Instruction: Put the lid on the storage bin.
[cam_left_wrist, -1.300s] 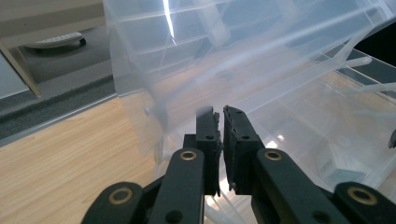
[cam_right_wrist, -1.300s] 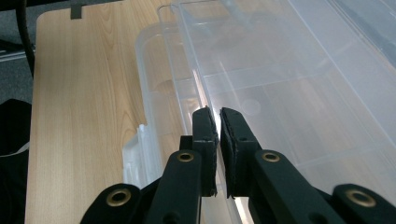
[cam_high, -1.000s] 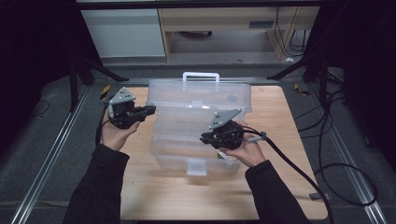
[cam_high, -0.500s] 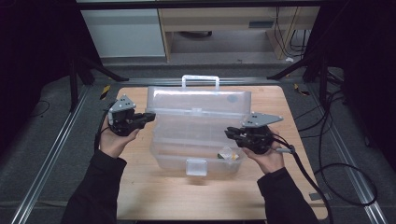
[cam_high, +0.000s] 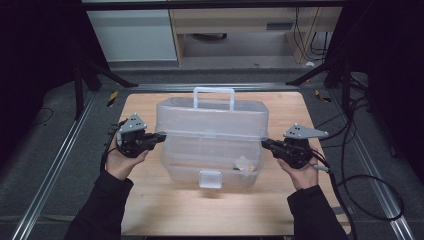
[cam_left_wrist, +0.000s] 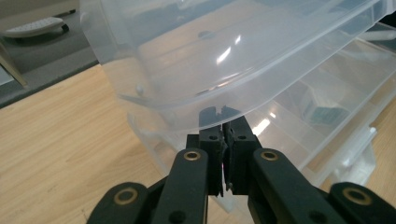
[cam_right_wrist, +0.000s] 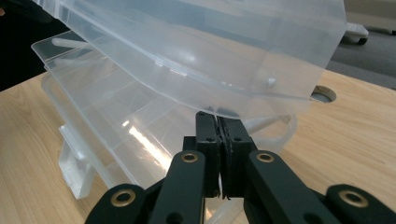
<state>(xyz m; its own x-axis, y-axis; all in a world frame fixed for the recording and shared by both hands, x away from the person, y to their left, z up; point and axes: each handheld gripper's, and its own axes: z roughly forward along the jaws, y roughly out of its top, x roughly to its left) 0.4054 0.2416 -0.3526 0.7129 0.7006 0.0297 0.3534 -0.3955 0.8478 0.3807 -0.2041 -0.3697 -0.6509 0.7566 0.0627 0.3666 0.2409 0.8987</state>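
With both tools closed empty, left tool (cam_high: 159, 136) and right tool (cam_high: 266, 144) should probably press evenly under the clear tiered organizer box's (cam_high: 212, 135) lid.

left forearm: comes in from the bottom left of the high view in a dark sleeve, angled up and slightly inward
left hand (cam_high: 120, 159): cupped under its gripper, palm up
left gripper (cam_high: 161, 136): lies roughly level, pointing toward the table's middle; jaws pressed together with nothing between the pads; grey plate on top
right forearm: enters from the bottom right, dark sleeve, angled up and inward
right hand (cam_high: 299, 171): cradles its gripper from below
right gripper (cam_high: 265, 143): level, pointing toward the left gripper; jaws have just closed, pads together, empty; cable trails off to the right
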